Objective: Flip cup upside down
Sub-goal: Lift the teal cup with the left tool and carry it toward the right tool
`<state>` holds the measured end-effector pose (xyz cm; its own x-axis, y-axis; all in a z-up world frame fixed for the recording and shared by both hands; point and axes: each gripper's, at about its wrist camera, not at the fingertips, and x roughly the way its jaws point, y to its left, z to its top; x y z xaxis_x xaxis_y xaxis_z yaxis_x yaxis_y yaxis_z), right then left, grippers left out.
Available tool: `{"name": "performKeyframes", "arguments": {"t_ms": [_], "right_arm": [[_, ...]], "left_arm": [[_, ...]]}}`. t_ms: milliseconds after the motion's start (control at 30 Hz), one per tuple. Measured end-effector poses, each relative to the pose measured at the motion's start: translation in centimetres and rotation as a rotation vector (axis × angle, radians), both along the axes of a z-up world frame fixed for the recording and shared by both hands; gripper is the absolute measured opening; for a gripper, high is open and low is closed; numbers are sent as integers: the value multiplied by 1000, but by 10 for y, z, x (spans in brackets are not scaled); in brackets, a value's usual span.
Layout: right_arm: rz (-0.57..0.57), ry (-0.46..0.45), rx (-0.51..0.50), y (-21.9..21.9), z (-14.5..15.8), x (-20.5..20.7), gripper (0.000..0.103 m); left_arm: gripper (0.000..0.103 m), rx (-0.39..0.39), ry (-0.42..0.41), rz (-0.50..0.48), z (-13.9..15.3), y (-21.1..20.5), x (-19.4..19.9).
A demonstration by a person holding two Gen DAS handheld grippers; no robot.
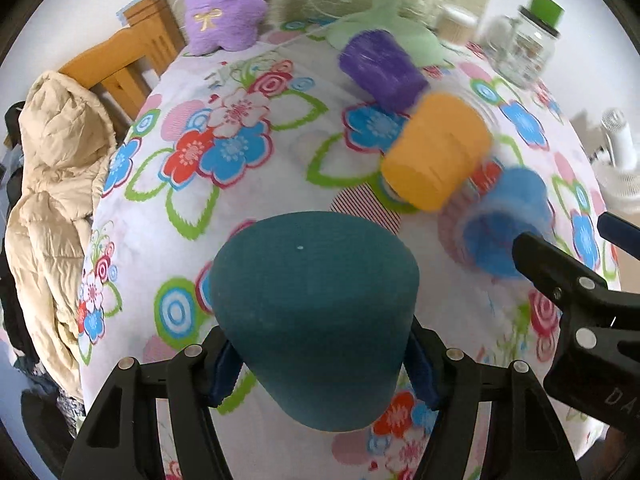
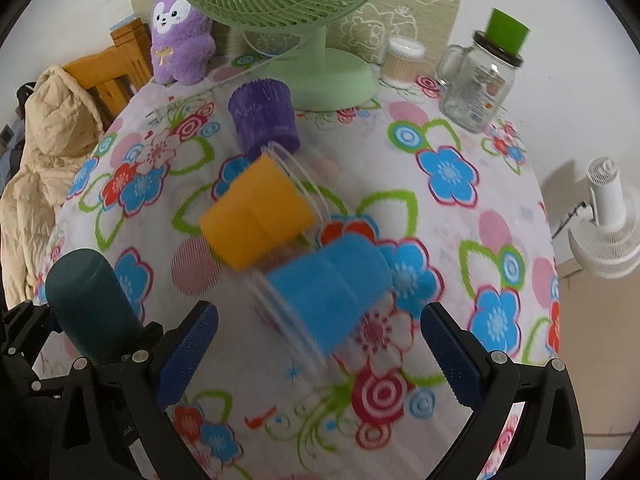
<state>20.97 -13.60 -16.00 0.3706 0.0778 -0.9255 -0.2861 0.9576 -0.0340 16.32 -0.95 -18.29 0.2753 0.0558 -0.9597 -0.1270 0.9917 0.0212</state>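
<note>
My left gripper (image 1: 320, 364) is shut on a dark teal cup (image 1: 316, 312), held bottom-up above the flowered tablecloth; the cup also shows in the right wrist view (image 2: 90, 304) at the far left. A purple cup (image 2: 262, 114), an orange cup (image 2: 256, 216) and a blue cup (image 2: 328, 288) lie in a row across the table, the last two blurred. My right gripper (image 2: 320, 356) is open and empty, its jaws wide apart just in front of the blue cup. Its blue pads (image 2: 188, 354) do not touch it.
A green desk fan (image 2: 320, 68) stands at the back of the table, with a purple plush toy (image 2: 178, 44), a cotton swab jar (image 2: 402, 60) and a glass jar with a green lid (image 2: 480, 80). A wooden chair with a beige jacket (image 2: 40, 160) stands left. A white fan (image 2: 608, 220) is on the floor right.
</note>
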Motion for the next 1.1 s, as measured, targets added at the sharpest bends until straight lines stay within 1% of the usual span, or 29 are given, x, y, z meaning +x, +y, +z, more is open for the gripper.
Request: {"name": "performKeyframes", "arguments": {"t_ms": [100, 167, 233, 300, 433, 567, 700, 867, 1000, 1100], "right_arm": [[-14, 8, 4, -7, 0, -14, 103], [-17, 10, 1, -11, -2, -24, 103], [-21, 14, -5, -14, -4, -30, 103], [-50, 14, 8, -20, -5, -34, 103], [-83, 15, 19, -29, -6, -33, 103], [-102, 15, 28, -35, -7, -31, 103], [-92, 23, 22, -36, -9, -29, 103], [-78, 30, 28, -35, -10, -35, 103], [-66, 29, 29, -35, -9, -43, 103], [-68, 35, 36, -37, -10, -49, 103]], "left_arm": [[70, -8, 0, -13, -1, -7, -11], [70, 3, -13, -12, -2, -10, -13], [70, 12, -20, -22, -3, -14, -11], [70, 14, -30, -31, -4, -16, -10], [70, 18, -40, -48, -7, -19, -4], [69, -4, -26, -44, -7, -17, -3], [69, -3, -21, -42, -3, -19, -12], [69, -13, 8, -59, -4, -25, -26], [69, -1, 29, -76, -5, -32, -37], [70, -14, 51, -86, -8, -37, -45]]}}
